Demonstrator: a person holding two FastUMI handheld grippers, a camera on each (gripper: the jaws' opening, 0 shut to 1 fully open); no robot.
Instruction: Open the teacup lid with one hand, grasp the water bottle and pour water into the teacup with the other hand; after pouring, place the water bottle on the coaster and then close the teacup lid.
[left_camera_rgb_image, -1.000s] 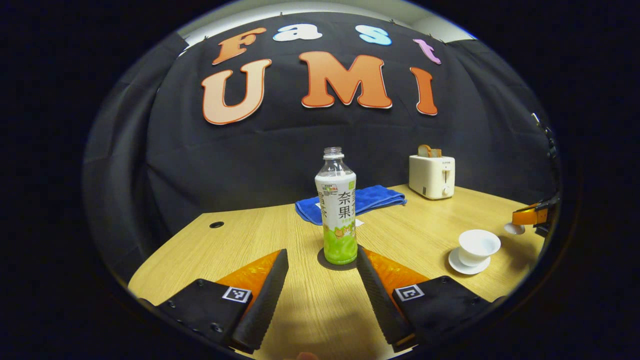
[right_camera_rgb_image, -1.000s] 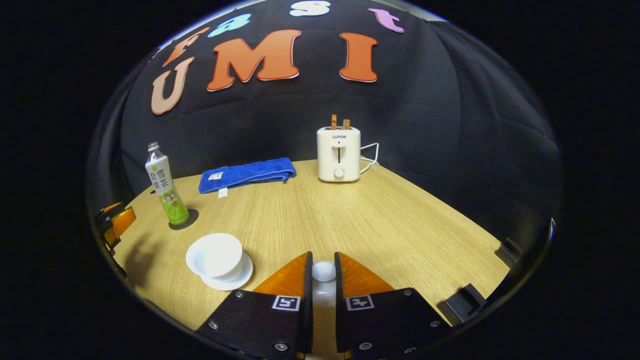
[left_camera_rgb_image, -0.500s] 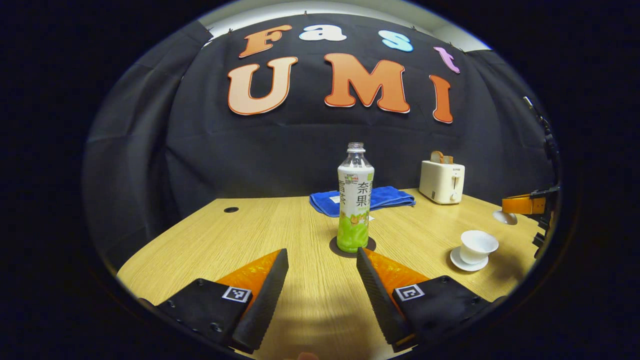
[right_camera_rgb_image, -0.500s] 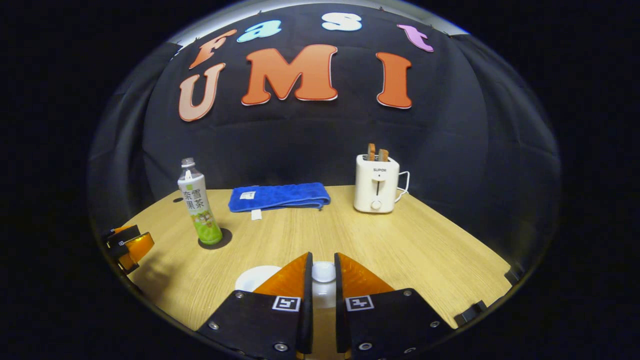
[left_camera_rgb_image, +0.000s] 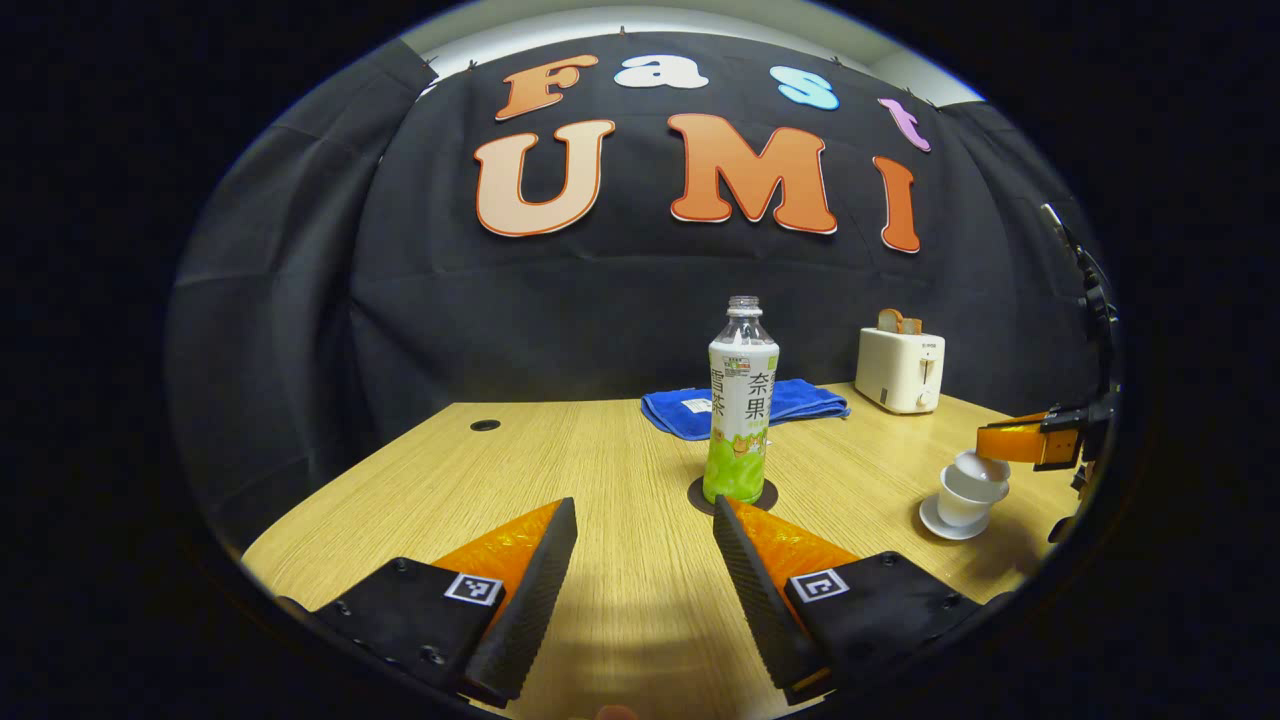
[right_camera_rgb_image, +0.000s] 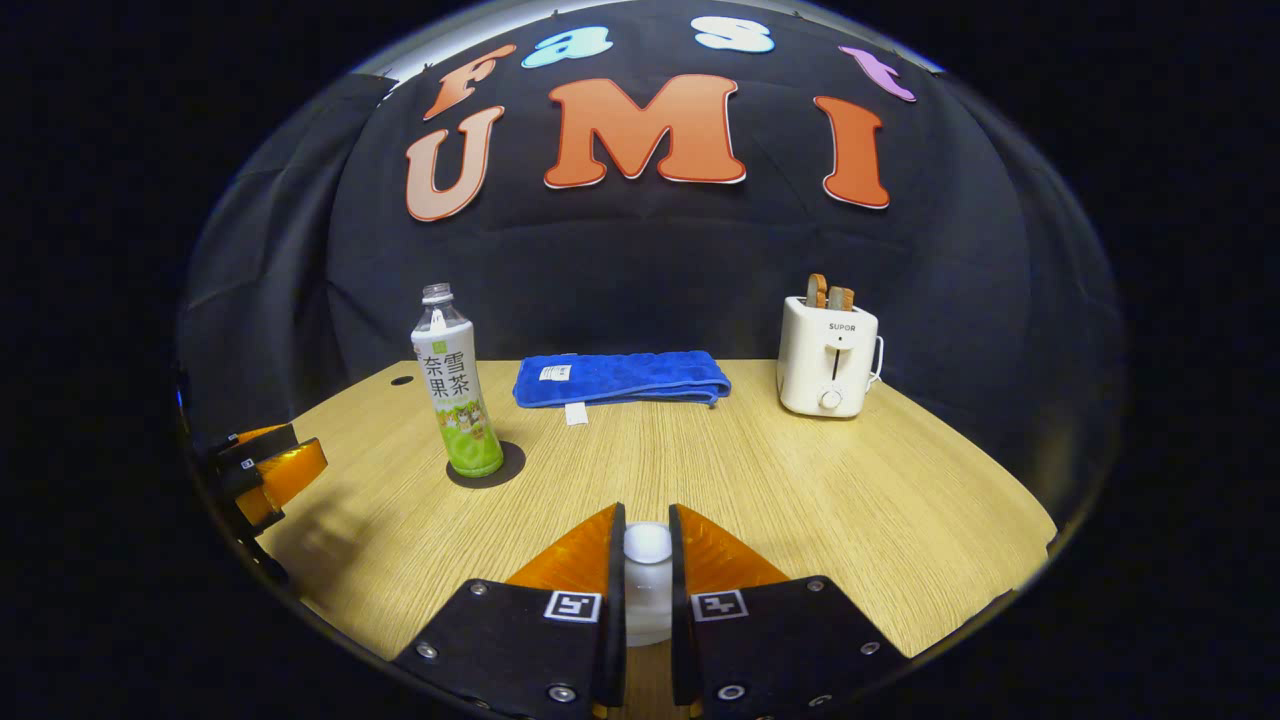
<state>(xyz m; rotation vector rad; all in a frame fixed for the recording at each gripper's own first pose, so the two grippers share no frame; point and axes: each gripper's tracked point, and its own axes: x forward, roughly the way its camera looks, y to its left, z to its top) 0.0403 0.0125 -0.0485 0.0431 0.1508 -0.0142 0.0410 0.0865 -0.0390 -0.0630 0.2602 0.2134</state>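
In the left gripper view, the left gripper (left_camera_rgb_image: 640, 540) hangs spread wide with nothing between its fingers, over the table (left_camera_rgb_image: 560, 470). Just ahead the bottle (left_camera_rgb_image: 741, 415) stands upright on the coaster (left_camera_rgb_image: 697, 495). Farther right, the right gripper (right_camera_rgb_image: 646, 545) pinches the lid (right_camera_rgb_image: 647, 541) at the cup (left_camera_rgb_image: 962, 497).
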